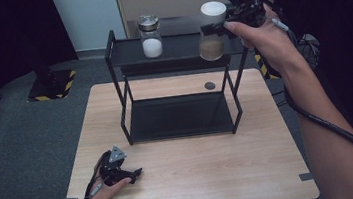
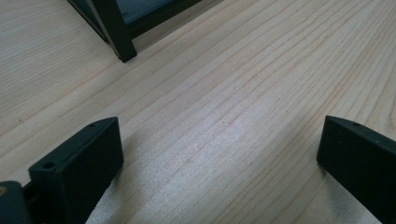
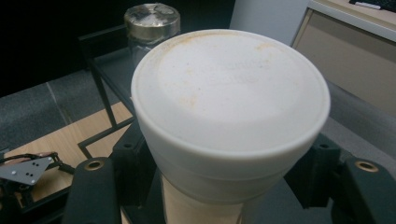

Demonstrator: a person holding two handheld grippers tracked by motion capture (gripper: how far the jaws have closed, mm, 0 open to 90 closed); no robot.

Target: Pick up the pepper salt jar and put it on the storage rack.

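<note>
White-lidded jar (image 1: 213, 30) with brown contents, held upright at the right end of the rack's top shelf (image 1: 179, 49); whether its base touches the shelf cannot be told from the high view. Right hand-held gripper (image 1: 224, 25) pinches it just under the lid, one jaw on each side, seen plainly in the right gripper view where the white lid (image 3: 231, 93) sits between the two black jaws. The person's right hand (image 1: 265, 36) reaches in from the right edge of the rack.

Second jar (image 1: 150, 36), metal lid, white contents, stands on the same shelf toward the left, well apart from the held one.

Black two-tier rack (image 1: 125, 110) stands at the back half of the wooden surface (image 1: 198, 177); lower shelf bare.

Left hand-held gripper (image 1: 135, 173) rests on the surface near the front left corner, jaws spread wide with nothing but wood grain between them; a rack foot (image 2: 123, 53) lies ahead of it.
</note>
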